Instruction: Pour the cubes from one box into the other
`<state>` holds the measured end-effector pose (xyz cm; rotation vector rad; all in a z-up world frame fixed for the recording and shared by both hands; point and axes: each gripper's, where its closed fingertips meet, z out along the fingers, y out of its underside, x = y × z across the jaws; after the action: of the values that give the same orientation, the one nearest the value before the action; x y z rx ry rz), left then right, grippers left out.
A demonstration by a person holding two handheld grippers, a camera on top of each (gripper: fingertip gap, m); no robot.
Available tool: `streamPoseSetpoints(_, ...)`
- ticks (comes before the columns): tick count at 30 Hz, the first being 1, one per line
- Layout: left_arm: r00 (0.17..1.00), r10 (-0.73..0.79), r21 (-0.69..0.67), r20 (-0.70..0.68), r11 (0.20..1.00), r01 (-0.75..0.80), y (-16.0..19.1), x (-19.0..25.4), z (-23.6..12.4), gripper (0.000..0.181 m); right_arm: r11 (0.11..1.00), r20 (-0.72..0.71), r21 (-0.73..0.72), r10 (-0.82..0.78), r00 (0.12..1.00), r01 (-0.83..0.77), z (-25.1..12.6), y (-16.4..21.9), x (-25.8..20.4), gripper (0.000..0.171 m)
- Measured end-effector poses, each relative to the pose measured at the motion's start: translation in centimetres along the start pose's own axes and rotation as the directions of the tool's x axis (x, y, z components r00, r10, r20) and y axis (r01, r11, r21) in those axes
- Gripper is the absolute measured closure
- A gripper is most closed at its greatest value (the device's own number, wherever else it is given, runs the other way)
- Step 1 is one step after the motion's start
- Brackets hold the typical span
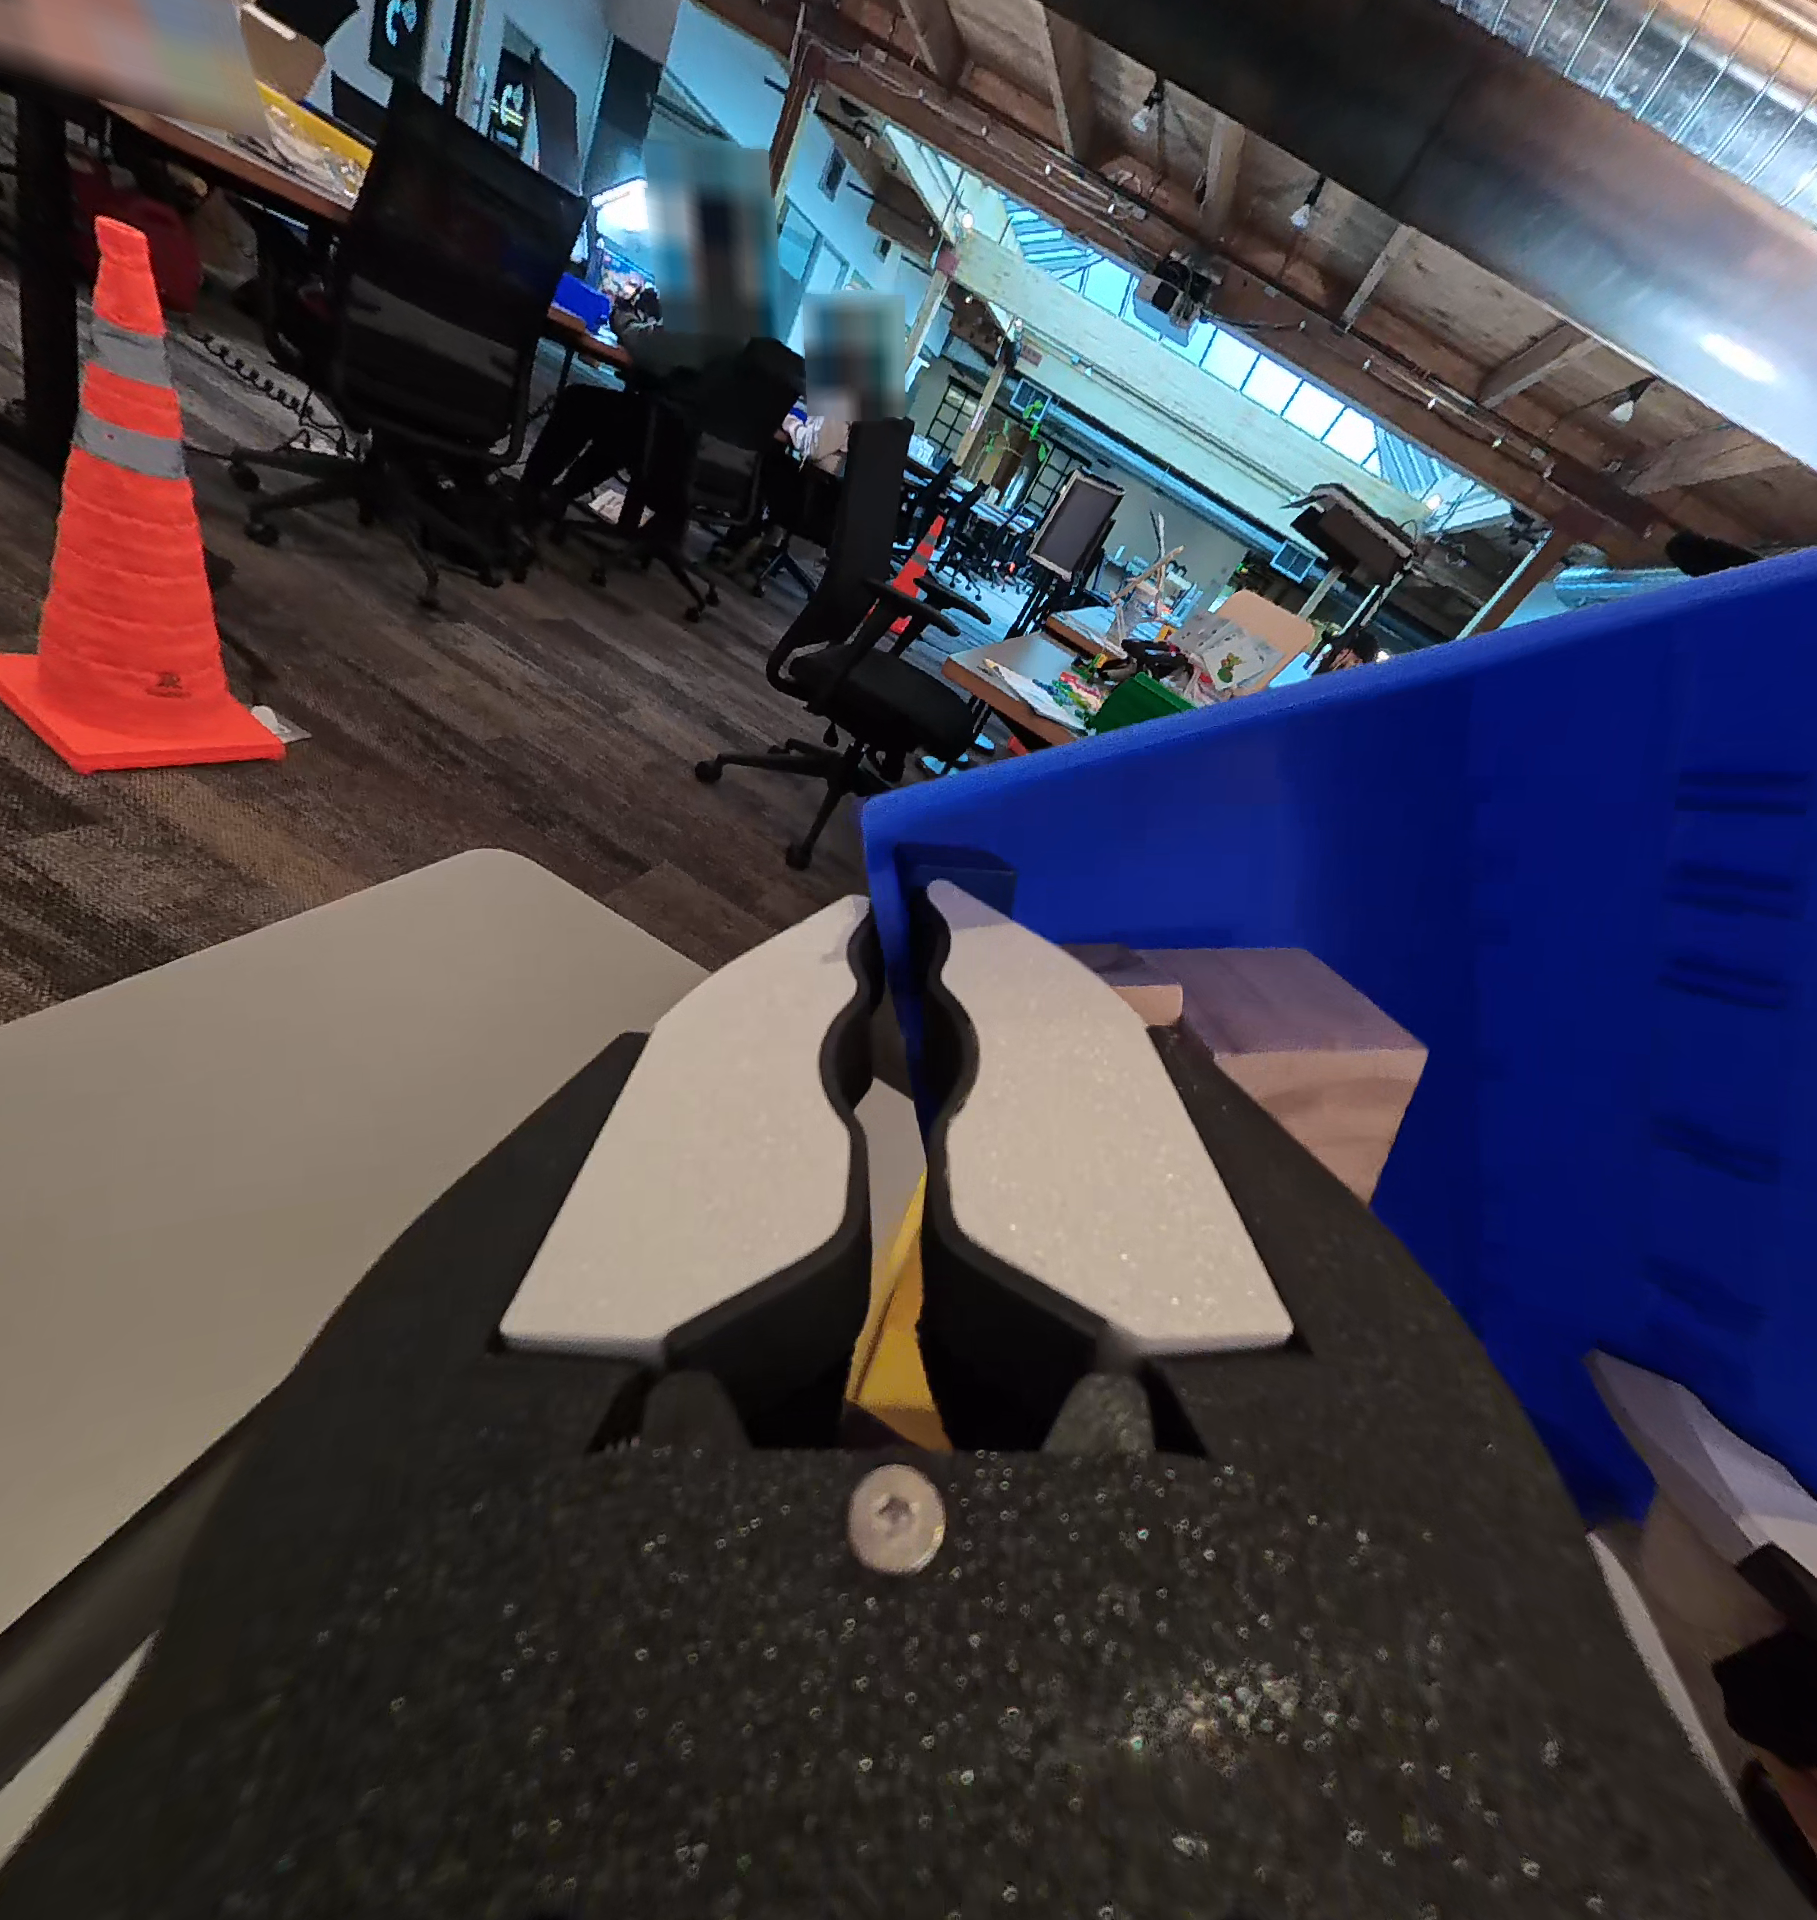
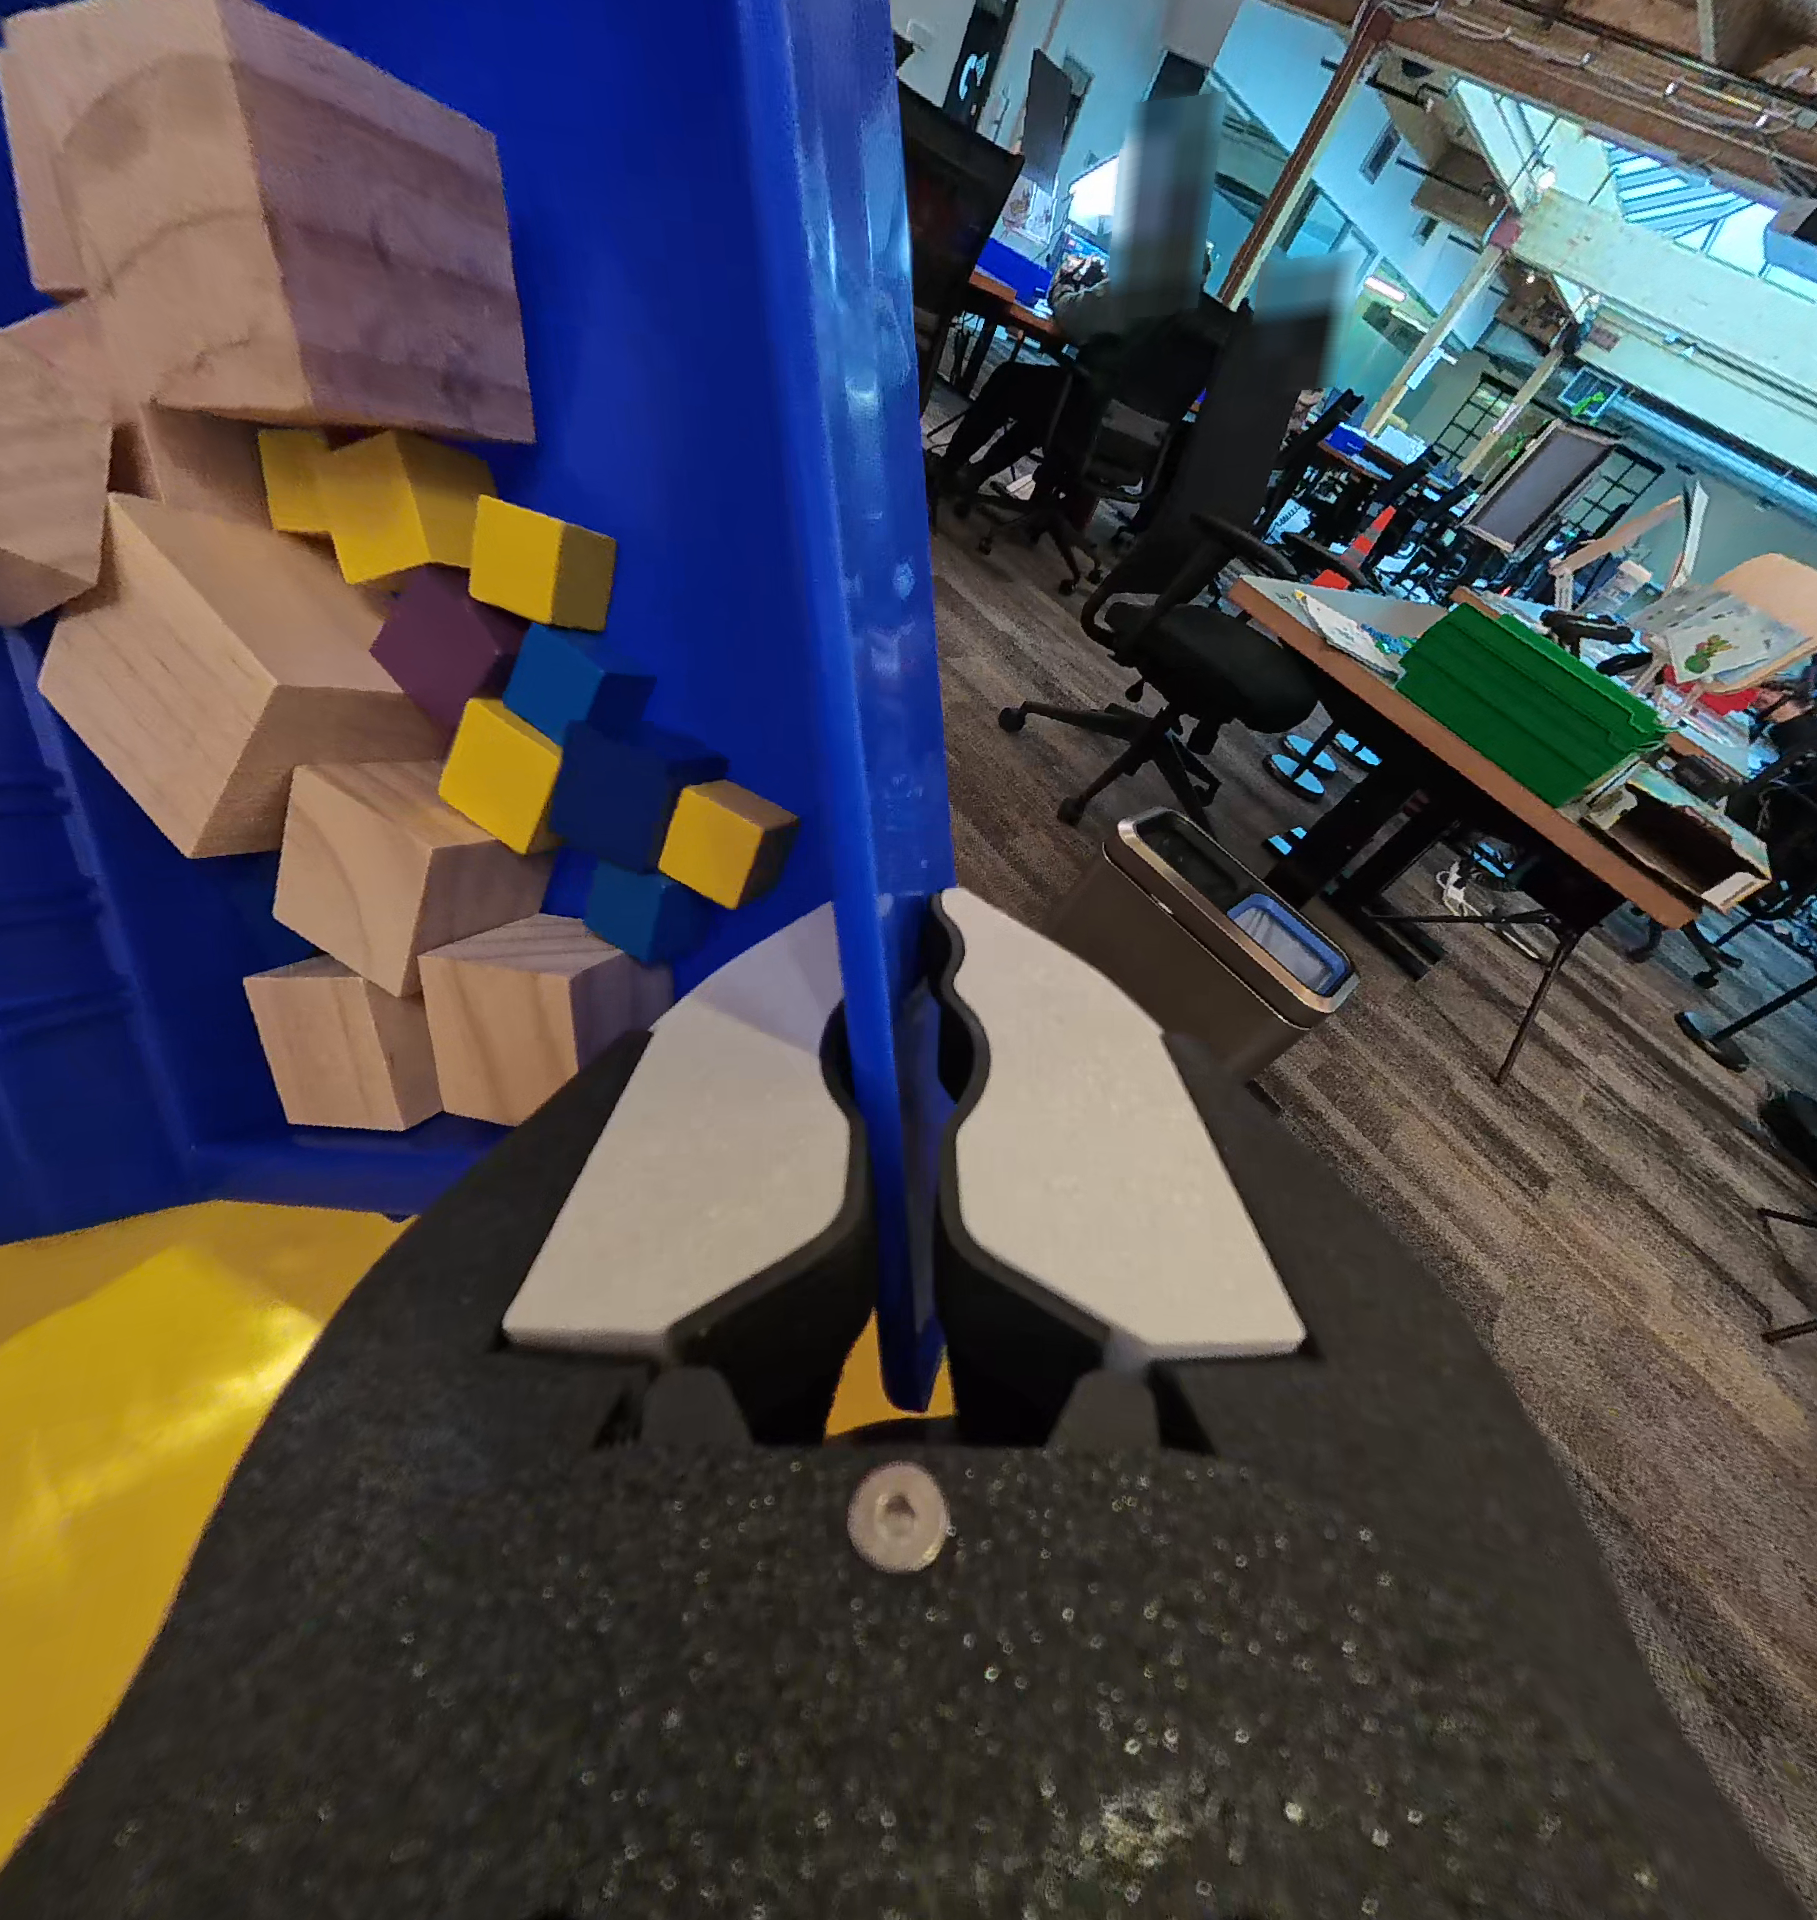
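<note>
We hold a deep blue plastic box tipped steeply on its side, one gripper pinching each end wall. Our right gripper is clenched on the thin blue wall that runs up between its two pale fingers; our left gripper is clamped the same way on the opposite edge of the blue box. Inside the blue box, large plain wooden cubes and small painted yellow, blue and purple cubes are piled against the wall nearest the right gripper, sliding toward the box's open mouth. Just below that mouth sits a glossy yellow plastic box, the receiving one; a sliver of it also shows between the left gripper's fingers. Past the blue box, on the left gripper's side, lies a pale grey tabletop. We judge the pour is under way, with no cube seen in the yellow box yet. Next we should tilt the blue box further, both grips firm, keeping its mouth over the yellow box.
</note>
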<state>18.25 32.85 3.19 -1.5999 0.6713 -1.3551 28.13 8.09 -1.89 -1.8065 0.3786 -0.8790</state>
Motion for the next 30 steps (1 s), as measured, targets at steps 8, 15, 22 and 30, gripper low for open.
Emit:
streamPoseSetpoints(8, 1.0, 0.027, -0.013, 0.001, 1.0, -0.027, -0.4, 1.1, 0.5, 0.177, 1.0, -0.005, 0.002, 0.019, 1.0, -0.019, 0.1, 0.6, 0.3, 0.165)
streamPoseSetpoints(15, 0.999, 0.039, -0.004, -0.001, 0.999, -0.039, -0.5, 1.2, 0.8, 0.177, 1.0, -0.002, 0.0, 0.023, 1.0, -0.023, 0.0, 0.7, 0.3, 0.165)
streamPoseSetpoints(22, 1.0, 0.015, 0.058, -0.017, 0.998, -0.014, -1.2, 1.1, 0.3, 0.177, 0.998, -0.05, 0.067, -0.017, 0.999, 0.02, -0.2, -0.7, 0.6, 0.166)
streamPoseSetpoints(30, 0.998, 0.002, 0.137, -0.071, 0.99, 0.008, -1.2, 0.7, -1.3, 0.177, 0.989, -0.06, 0.102, -0.106, 0.993, 0.111, 0.1, 0.4, -0.5, 0.166)
